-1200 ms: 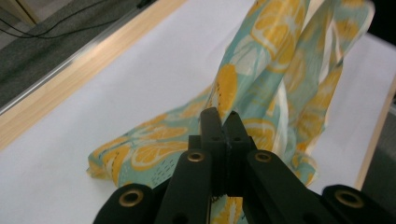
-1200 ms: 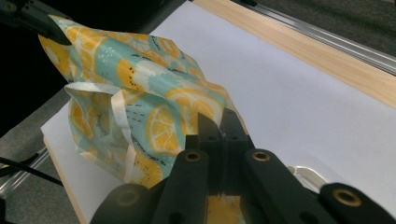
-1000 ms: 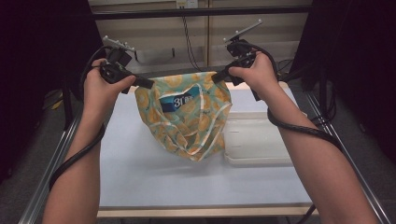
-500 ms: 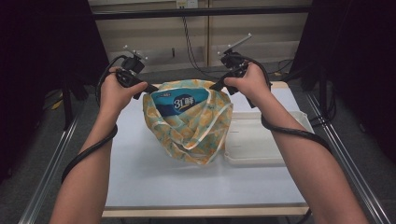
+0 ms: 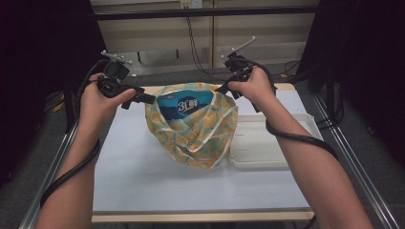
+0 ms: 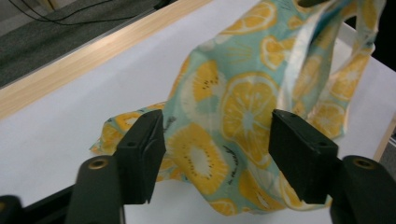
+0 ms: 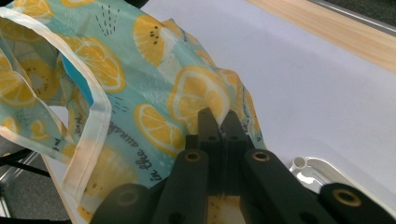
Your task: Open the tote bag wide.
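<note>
A teal cloth bag with a lemon print (image 5: pixel 196 129) rests on the white table (image 5: pixel 143 176), its mouth held up at the back. A blue package (image 5: pixel 184 105) shows inside it. My left gripper (image 5: pixel 149 98) sits just left of the bag's rim; its jaws have just been opening and stand apart, with the fabric (image 6: pixel 224 116) lying beyond them and untouched. My right gripper (image 5: pixel 222 89) is shut on the bag's right rim. In the right gripper view the closed gripper (image 7: pixel 219 128) pinches the printed cloth (image 7: pixel 154 84), and a pale handle strap (image 7: pixel 93 126) hangs to the left.
A white plastic tray (image 5: pixel 277 148) lies on the table right of the bag, touching its side. The table's wooden edge (image 5: pixel 200 215) runs along the front. Metal frame rails flank both sides, and cables hang behind the table.
My left gripper has opened and let go of the bag's left rim, drawing slightly left. Both hands have come down and the bag has settled lower on the table.
</note>
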A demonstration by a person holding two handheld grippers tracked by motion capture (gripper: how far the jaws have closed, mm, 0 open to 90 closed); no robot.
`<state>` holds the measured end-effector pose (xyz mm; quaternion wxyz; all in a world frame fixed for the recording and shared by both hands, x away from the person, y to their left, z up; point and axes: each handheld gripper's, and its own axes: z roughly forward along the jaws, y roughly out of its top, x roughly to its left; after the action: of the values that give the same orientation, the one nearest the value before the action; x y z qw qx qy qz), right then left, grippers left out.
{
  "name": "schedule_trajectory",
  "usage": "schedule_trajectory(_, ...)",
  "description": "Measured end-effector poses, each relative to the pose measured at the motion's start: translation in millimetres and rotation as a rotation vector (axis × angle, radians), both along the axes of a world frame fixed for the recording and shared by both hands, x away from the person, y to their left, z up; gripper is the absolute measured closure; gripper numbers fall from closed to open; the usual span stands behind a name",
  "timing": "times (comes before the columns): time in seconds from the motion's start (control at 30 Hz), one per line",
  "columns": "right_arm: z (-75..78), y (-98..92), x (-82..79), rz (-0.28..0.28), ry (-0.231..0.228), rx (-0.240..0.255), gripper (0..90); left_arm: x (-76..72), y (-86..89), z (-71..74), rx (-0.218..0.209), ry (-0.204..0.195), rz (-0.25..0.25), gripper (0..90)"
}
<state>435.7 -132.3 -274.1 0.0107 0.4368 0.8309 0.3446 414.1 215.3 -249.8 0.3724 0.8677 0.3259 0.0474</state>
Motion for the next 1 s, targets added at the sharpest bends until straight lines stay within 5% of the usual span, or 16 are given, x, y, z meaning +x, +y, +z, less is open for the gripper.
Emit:
schedule_trajectory(0.17,-1.2,3.7,-1.0,-0.001,0.01,-0.015,89.8,-4.3,-4.5,-1.5,0.014,0.002,-0.029,35.3)
schedule_trajectory(0.2,-1.9,4.4,-1.0,0.001,0.007,-0.012,89.7,-3.2,-7.5,-5.2,0.053,-0.001,-0.037,37.1)
schedule_trajectory(0.27,-2.1,4.5,-1.1,0.001,0.007,-0.015,89.7,-3.4,-9.6,-7.5,0.05,0.002,-0.031,43.6)
schedule_trajectory(0.4,-2.1,2.7,-1.7,-0.005,0.008,-0.02,89.6,-3.5,-9.0,-2.7,0.026,0.033,-0.044,89.5)
schedule_trajectory(0.53,-2.1,2.1,-1.6,-0.005,0.003,-0.021,89.5,-2.9,-12.3,2.7,0.06,0.045,-0.038,90.0)
schedule_trajectory(0.57,-2.1,2.1,-1.6,-0.005,0.003,-0.021,89.5,0.0,-9.2,7.6,0.102,0.048,-0.086,90.0)
schedule_trajectory(0.7,-3.1,2.7,-2.3,-0.007,0.008,-0.022,89.5,-3.1,-10.8,27.0,0.037,0.017,-0.041,90.0)
schedule_trajectory(0.87,-5.3,3.3,-1.6,0.006,0.006,-0.027,89.4,6.7,-23.7,40.8,0.024,-0.037,-0.041,90.0)
schedule_trajectory(1.0,-7.0,2.8,-1.4,0.009,0.003,-0.037,89.1,16.0,-36.3,38.4,0.011,-0.057,-0.028,90.0)
